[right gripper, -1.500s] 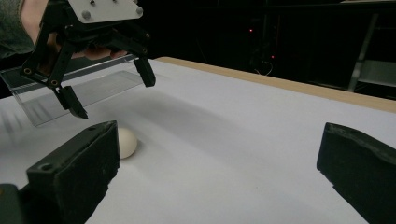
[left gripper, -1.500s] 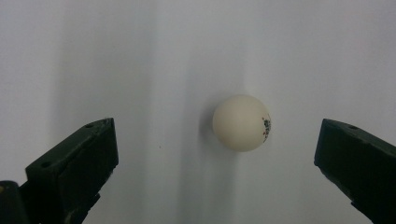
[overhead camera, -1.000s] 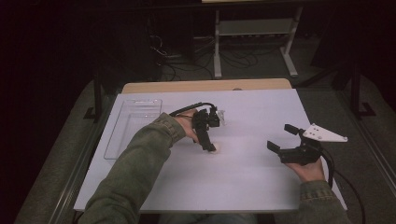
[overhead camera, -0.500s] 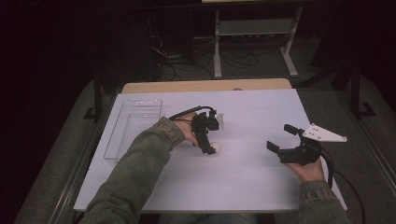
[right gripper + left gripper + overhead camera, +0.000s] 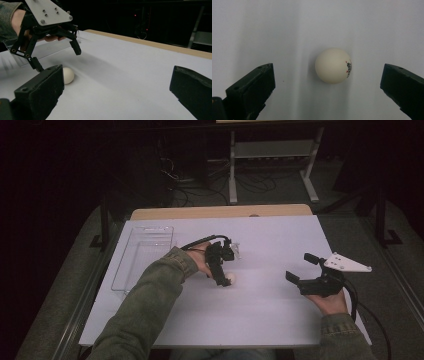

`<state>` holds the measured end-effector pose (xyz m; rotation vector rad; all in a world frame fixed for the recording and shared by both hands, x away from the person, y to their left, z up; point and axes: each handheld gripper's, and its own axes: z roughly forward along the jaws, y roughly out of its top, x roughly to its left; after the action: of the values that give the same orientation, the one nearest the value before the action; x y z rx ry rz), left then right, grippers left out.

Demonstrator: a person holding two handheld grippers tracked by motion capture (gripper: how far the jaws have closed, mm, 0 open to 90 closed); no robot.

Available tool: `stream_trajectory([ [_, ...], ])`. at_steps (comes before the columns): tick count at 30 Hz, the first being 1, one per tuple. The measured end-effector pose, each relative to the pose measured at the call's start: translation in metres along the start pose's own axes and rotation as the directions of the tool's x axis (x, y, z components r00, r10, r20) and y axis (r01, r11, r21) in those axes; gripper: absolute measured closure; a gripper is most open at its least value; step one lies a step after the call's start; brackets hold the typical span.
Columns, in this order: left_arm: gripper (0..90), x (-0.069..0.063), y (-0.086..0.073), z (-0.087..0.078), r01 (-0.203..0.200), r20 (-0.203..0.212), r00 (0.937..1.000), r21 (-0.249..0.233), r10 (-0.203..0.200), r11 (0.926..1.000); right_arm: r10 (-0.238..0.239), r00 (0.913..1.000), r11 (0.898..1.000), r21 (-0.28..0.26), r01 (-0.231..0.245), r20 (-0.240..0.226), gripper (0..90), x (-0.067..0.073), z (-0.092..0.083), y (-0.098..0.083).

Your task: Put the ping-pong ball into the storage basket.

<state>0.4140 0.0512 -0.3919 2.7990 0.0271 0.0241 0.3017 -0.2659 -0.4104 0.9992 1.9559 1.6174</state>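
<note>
The left gripper hangs spread over the ball to straddle it; the right gripper, also spread, waits well apart.

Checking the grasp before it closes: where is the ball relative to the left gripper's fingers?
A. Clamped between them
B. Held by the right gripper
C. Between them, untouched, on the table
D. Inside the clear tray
C: in the left gripper view the ball lies on the table with clear gaps to both open fingers.
</note>
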Motion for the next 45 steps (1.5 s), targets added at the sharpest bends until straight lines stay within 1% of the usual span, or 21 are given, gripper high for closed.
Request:
stream_trajectory([
  [2,0.0,-0.001,-0.001,0.002,0.006,0.002,1.0000,-0.001,-0.006,1.0000,0.001,1.0000,1.000,-0.001,-0.001,0.000,0.0,0.000,0.000,0.000],
  [7,0.0,-0.001,-0.004,0.005,0.005,0.009,0.9999,0.007,-0.005,1.0000,0.000,1.0000,1.000,0.000,0.000,0.001,0.0,0.000,0.000,0.000],
  [16,0.0,-0.001,-0.003,0.011,0.008,0.021,0.9997,0.015,-0.008,0.9999,0.000,1.0000,1.000,0.001,0.000,0.000,0.0,0.000,0.000,0.000],
  [20,0.0,0.000,-0.003,0.015,0.003,0.029,0.9996,0.027,-0.004,0.9996,0.002,1.0000,1.000,0.000,-0.002,0.000,0.0,0.000,0.000,0.000],
  [27,0.3,0.000,-0.004,0.018,0.011,0.039,0.9992,0.019,-0.012,0.9998,0.002,1.0000,1.000,0.001,-0.002,-0.001,0.0,0.000,0.000,0.000],
  [32,3.8,0.001,-0.005,0.019,0.020,0.045,0.9988,0.003,-0.020,0.9998,0.002,1.0000,1.000,0.000,-0.002,0.000,0.0,0.000,0.000,0.000],
  [40,6.8,0.002,-0.008,0.020,0.025,0.051,0.9984,-0.004,-0.025,0.9997,0.002,1.0000,1.000,0.001,-0.002,0.000,0.0,0.000,0.000,0.000],
  [41,8.5,0.002,-0.008,0.020,0.025,0.051,0.9984,-0.004,-0.025,0.9997,0.002,1.0000,1.000,0.001,-0.002,0.000,0.0,0.000,0.000,0.000],
  [42,11.8,0.002,-0.009,0.019,0.027,0.049,0.9985,-0.017,-0.027,0.9995,0.001,1.0000,1.000,0.001,-0.001,0.000,0.0,0.000,0.000,0.000],
  [45,14.4,0.003,-0.009,0.018,0.033,0.047,0.9984,-0.028,-0.031,0.9991,0.002,1.0000,1.000,0.001,-0.002,0.000,0.0,0.000,0.000,0.000],
])
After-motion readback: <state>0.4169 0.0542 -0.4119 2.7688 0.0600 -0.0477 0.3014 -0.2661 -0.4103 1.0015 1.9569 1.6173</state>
